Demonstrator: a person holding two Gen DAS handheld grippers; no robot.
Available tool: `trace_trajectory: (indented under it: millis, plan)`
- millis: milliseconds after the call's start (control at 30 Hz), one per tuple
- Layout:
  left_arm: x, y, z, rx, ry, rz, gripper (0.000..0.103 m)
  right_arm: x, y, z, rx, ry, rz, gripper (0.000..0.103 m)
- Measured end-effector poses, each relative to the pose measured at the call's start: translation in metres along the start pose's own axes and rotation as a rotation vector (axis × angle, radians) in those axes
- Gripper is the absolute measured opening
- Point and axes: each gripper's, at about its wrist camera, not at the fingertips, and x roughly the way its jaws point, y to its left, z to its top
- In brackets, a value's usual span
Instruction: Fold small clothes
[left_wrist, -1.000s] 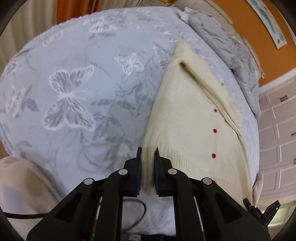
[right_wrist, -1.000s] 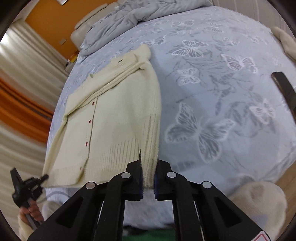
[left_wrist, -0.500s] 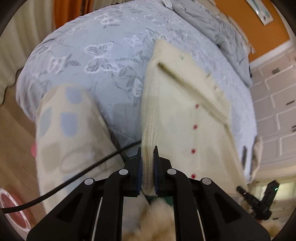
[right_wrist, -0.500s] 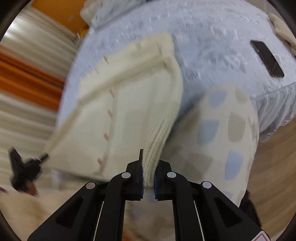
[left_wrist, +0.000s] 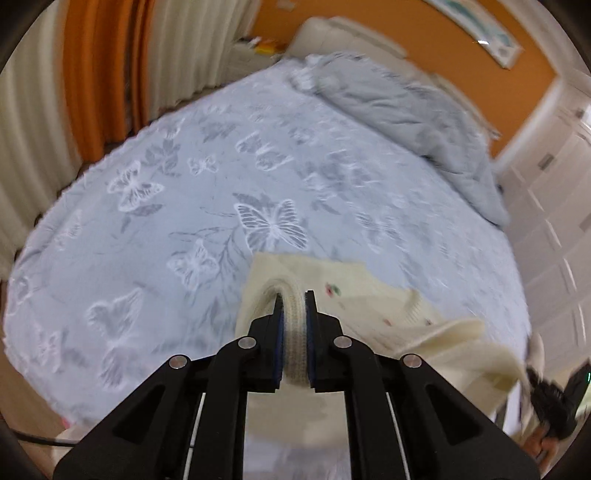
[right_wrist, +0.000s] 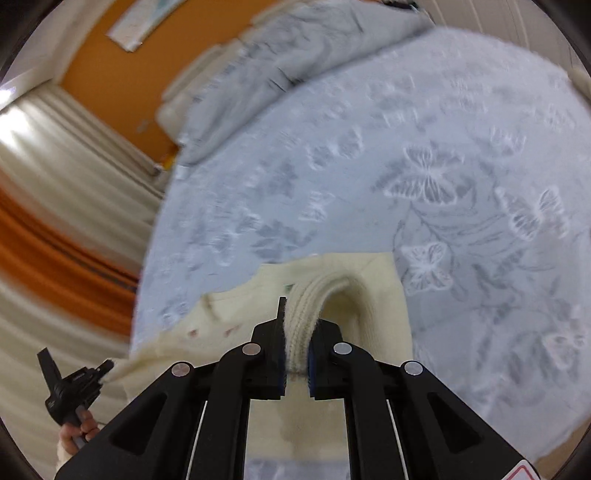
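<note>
Now | cream cardigan (left_wrist: 295, 332) bunched, ribbed hem | both grippers clamping

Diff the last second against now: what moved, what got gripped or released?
Both grippers, left and right, swung the cardigan's ribbed hem up and forward toward the collar, so the garment no longer lies flat on the bed but arches over itself. Nothing was released or newly gripped. Both stay shut on the hem; the grey duvet hasn't moved.
</note>
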Motion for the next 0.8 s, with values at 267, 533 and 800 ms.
trace_trajectory:
  millis: [267, 533, 800]
  plan:
    - [0.110, -0.002, 0.015, -0.028, 0.101, 0.148, 0.009, 0.071, -0.030, 0.012, 0.091, 0.068, -0.086, 0.007]
    - [0.142, -0.004, 0.015, -0.015, 0.131, 0.194, 0.009, 0.093, -0.035, 0.021, 0.139, 0.088, -0.081, 0.010]
    - [0.130, -0.001, 0.020, -0.049, 0.114, 0.090, 0.049, 0.044, -0.016, 0.023, 0.044, -0.026, -0.033, 0.058]
